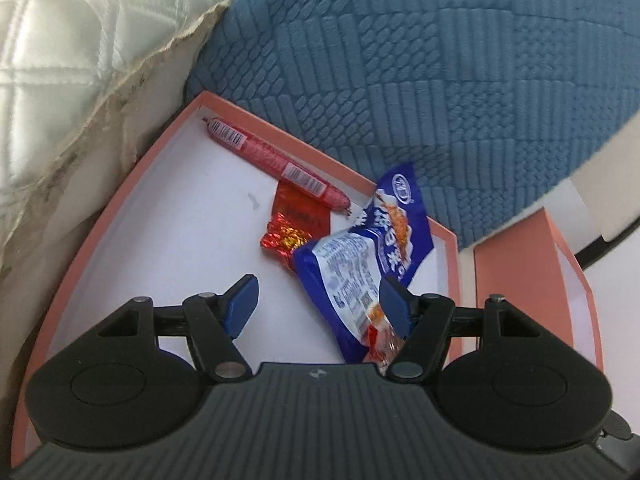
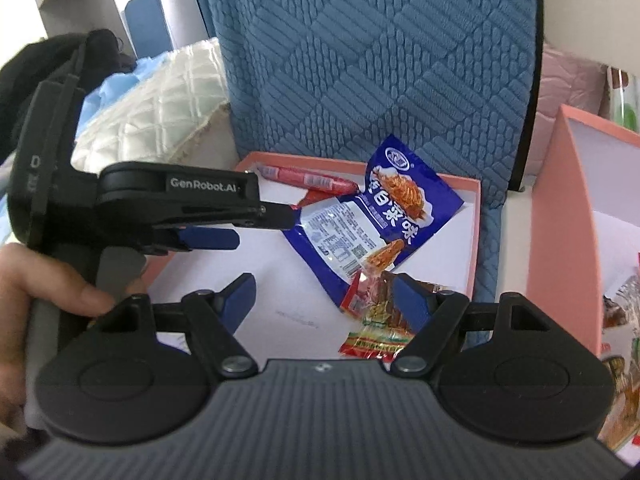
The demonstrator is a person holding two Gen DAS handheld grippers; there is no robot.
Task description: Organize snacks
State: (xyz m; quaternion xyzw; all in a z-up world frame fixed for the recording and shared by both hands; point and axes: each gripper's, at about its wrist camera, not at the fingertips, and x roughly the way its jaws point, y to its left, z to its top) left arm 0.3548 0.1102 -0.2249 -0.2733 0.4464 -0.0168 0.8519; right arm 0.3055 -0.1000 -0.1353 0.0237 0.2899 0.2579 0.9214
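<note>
The blue packet (image 1: pixel 360 264) hides part of the red foil wrapper (image 1: pixel 286 236); its near end runs under the left gripper (image 1: pixel 318 306). Snacks (image 2: pixel 618 340) in the right box are blurred and cut off.

Glossy plastic film is seen on the blue snack packet (image 1: pixel 362 256) and the pink sausage (image 1: pixel 276 164), crinkled foil on the red wrapper (image 1: pixel 290 230), matt card on the pink box (image 1: pixel 120 216), ribbed woven cloth on the blue cushion (image 1: pixel 420 72), and satin sheen on the quilted cream fabric (image 1: pixel 60 40).
</note>
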